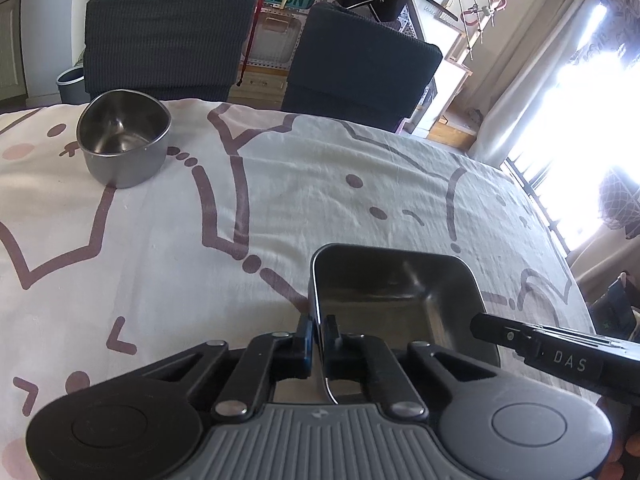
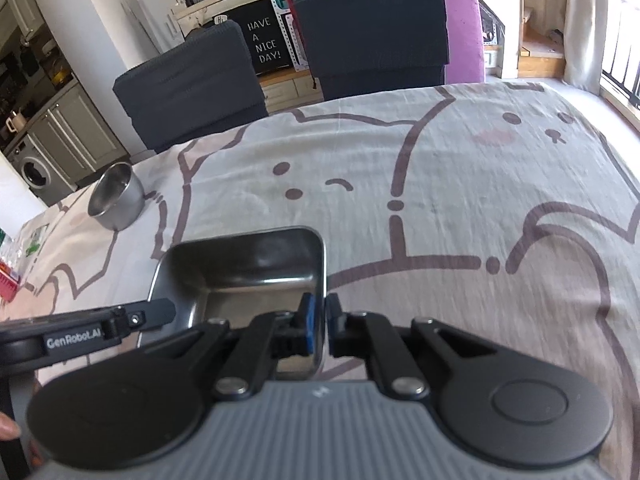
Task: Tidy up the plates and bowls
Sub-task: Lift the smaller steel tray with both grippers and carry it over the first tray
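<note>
A rectangular steel tray (image 1: 392,288) is held over the cat-print tablecloth by both grippers. My left gripper (image 1: 319,326) is shut on the tray's left rim. My right gripper (image 2: 320,308) is shut on the tray's (image 2: 248,268) right rim. Each gripper's body shows in the other's view at the tray's opposite side. A round steel bowl (image 1: 124,140) stands upright and empty at the far left of the table; it also shows in the right wrist view (image 2: 116,196).
Two dark chairs (image 1: 164,44) (image 1: 360,68) stand at the table's far edge (image 1: 192,101). The table's right side ends near a bright window (image 1: 580,120). Coloured items (image 2: 16,256) lie at the table's left edge.
</note>
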